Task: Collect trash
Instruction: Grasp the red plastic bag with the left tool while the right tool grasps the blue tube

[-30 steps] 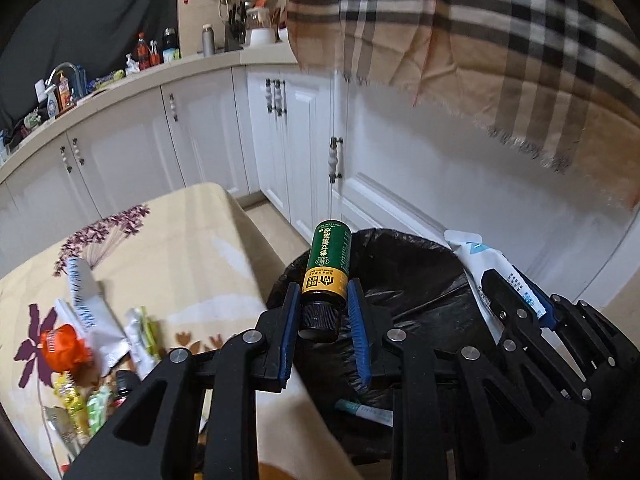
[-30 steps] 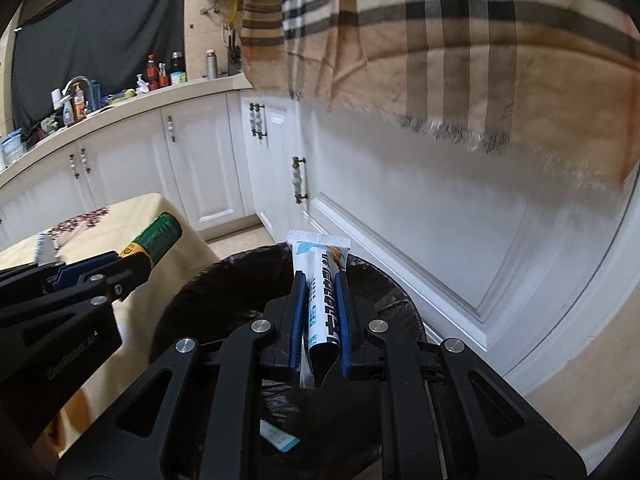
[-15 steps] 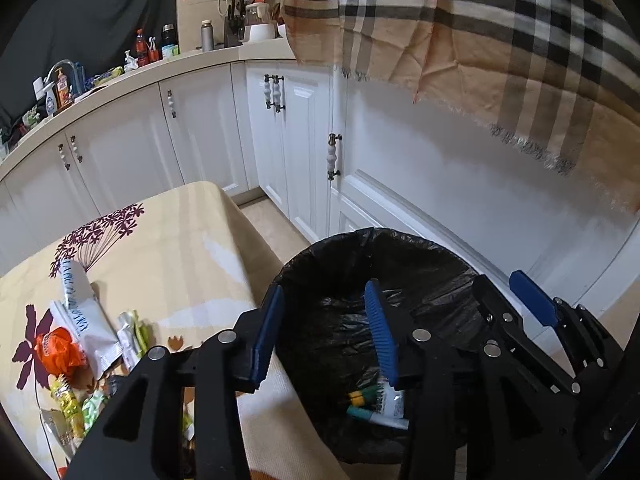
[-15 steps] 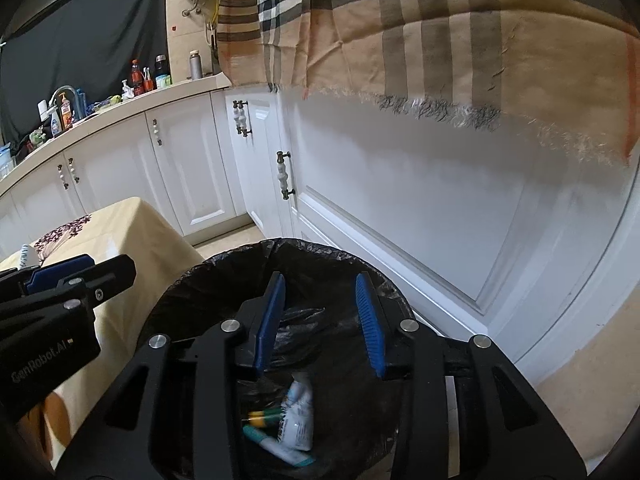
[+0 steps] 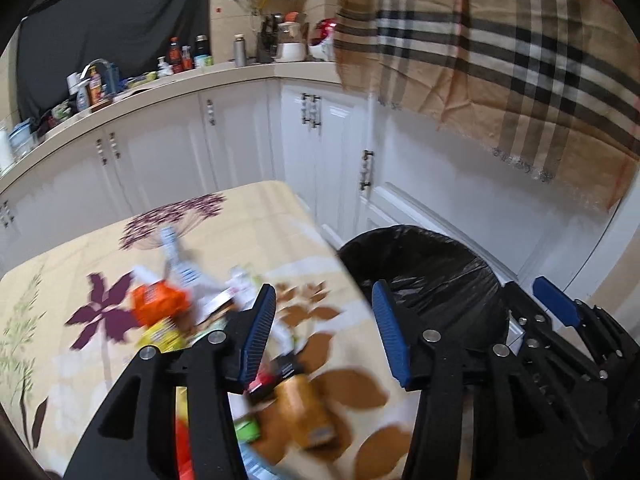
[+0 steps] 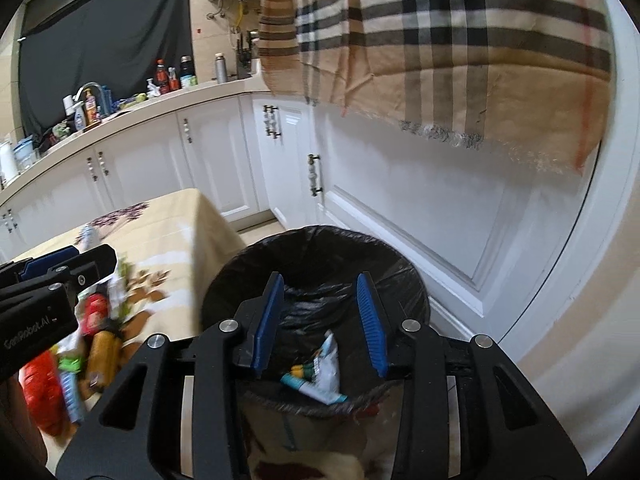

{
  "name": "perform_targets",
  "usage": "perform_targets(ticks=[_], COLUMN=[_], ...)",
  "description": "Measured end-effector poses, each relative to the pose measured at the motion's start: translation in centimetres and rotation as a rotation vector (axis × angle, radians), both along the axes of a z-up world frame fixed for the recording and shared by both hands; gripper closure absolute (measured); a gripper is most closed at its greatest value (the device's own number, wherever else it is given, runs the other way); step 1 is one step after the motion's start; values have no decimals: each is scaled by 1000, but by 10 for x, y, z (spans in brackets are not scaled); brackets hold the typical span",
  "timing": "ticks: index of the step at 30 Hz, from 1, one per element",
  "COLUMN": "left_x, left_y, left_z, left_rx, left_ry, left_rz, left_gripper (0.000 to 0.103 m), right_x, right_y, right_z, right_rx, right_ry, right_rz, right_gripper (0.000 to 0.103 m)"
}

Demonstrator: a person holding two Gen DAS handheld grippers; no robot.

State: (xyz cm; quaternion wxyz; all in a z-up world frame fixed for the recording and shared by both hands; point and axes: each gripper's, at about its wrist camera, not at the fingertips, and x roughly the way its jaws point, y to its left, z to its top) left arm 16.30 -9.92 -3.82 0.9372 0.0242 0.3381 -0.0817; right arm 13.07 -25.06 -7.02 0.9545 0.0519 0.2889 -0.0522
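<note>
Both claws empty, jaws just opened: left claw (image 5: 324,328) apart above the bench (image 5: 80,248) edge, right claw (image 6: 320,320) apart over the bin (image 6: 416,280). Dropped tube (image 6: 316,390) and wrapper (image 6: 330,360) lie inside; blurred trash pile (image 5: 160,304) on bench.

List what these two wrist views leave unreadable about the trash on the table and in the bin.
- Table trash, left wrist view: motion-blurred, labels unreadable.
- Trash near the bottom edge, same view: hidden behind the left gripper.
- Bin contents, right wrist view: partly screened by the right gripper; print on the white packet too small.
</note>
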Motion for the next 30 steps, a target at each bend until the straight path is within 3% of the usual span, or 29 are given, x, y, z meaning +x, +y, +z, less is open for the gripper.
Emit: perform_targets(ticks=[19, 30], left_x=[-87, -110], left_y=[103, 103], left_z=[-16, -23], left_rx=[4, 1], left_ry=[27, 21], left_rz=[162, 150], left_gripper=[52, 41], right_x=[-91, -109], right_y=[68, 78], right_z=[9, -1], right_rx=[-19, -19], right_ry=[7, 32], right_rz=[108, 132], right_gripper=[65, 65])
